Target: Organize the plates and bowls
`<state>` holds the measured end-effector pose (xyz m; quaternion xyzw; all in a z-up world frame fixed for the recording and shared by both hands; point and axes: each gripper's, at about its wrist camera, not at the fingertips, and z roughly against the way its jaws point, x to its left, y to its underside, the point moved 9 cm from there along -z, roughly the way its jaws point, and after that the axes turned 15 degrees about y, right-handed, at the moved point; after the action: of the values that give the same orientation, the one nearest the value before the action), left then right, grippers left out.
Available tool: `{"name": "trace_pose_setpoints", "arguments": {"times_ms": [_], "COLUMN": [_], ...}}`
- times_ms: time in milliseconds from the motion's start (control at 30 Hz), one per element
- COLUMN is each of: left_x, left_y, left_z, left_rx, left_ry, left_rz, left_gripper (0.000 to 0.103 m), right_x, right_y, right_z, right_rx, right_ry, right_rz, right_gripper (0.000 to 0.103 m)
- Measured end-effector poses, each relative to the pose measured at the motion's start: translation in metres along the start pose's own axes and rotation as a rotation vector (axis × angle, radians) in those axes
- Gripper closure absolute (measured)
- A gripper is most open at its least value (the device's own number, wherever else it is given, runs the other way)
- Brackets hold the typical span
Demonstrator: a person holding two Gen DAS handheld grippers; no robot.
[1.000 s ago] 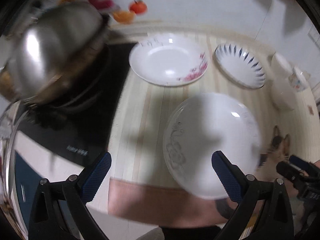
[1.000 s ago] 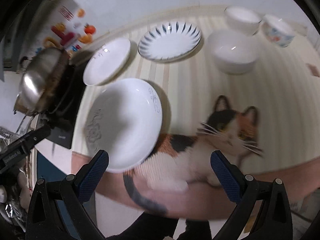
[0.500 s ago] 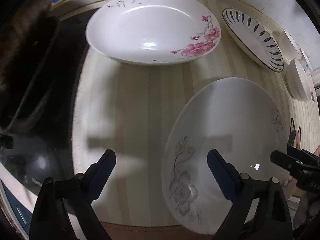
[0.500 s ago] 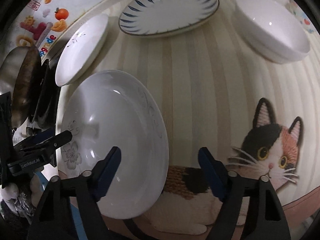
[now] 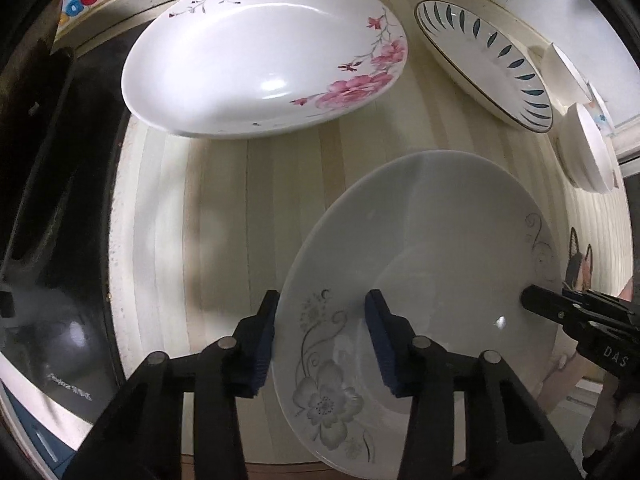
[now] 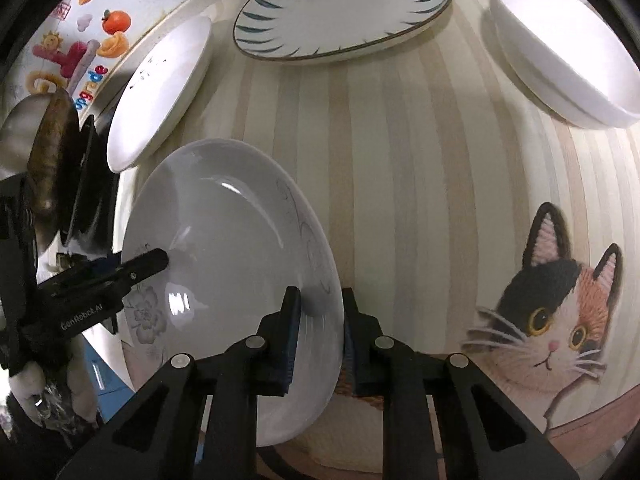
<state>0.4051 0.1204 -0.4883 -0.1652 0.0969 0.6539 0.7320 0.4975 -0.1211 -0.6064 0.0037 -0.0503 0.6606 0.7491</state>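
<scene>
Cream striped matting [image 6: 400, 160] with a cat picture [image 6: 556, 304] spreads under everything I see, carrying a pink-blossom plate [image 5: 260, 56] and a blue-leaf plate [image 6: 344, 4] at the back, with a plain white bowl [image 6: 568, 48] to the right. Nearest me sits the grey-flower plate [image 5: 432, 272], front and left of centre on the mat, well apart from the others. My left gripper [image 5: 320, 340] is clenched over its near-left rim and my right gripper [image 6: 316, 332] is clenched over its opposite rim.
</scene>
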Motion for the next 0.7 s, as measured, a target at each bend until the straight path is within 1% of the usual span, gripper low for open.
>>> {"name": "trace_pose_setpoints", "arguments": {"times_ms": [100, 200, 267, 367, 400, 500, 667, 700], "left_x": [-0.002, -0.006, -0.012, -0.023, -0.037, -0.052, -0.085, -0.096], "left_y": [-0.001, 0.005, 0.004, 0.008, 0.003, 0.004, 0.001, -0.01], "left_z": [0.0, 0.003, 0.0, -0.001, -0.01, -0.006, -0.006, -0.02], "left_rx": [-0.002, -0.003, -0.001, 0.0, -0.004, -0.017, -0.023, -0.023], "left_ry": [-0.003, -0.025, -0.035, -0.032, -0.035, -0.049, -0.029, -0.031], "left_rz": [0.013, 0.006, 0.001, 0.005, 0.005, -0.015, -0.032, -0.037], "left_gripper": [0.062, 0.063, 0.063, 0.063, 0.062, 0.062, 0.062, 0.062], "right_x": [0.004, 0.003, -0.011, -0.017, -0.018, -0.025, -0.044, -0.05], "right_y": [0.002, 0.007, 0.015, 0.018, 0.019, 0.022, 0.029, 0.03], "right_z": [0.001, 0.001, 0.004, 0.006, 0.006, 0.011, 0.023, 0.027], "right_rx": [-0.013, -0.012, -0.007, 0.011, 0.015, 0.014, 0.008, 0.007], "right_ry": [0.0, -0.013, -0.02, -0.037, -0.043, -0.05, -0.055, -0.054], "right_rz": [0.015, 0.014, 0.02, 0.02, 0.017, 0.018, 0.005, 0.002], "right_gripper": [0.082, 0.083, 0.083, 0.083, 0.083, 0.083, 0.083, 0.083]}}
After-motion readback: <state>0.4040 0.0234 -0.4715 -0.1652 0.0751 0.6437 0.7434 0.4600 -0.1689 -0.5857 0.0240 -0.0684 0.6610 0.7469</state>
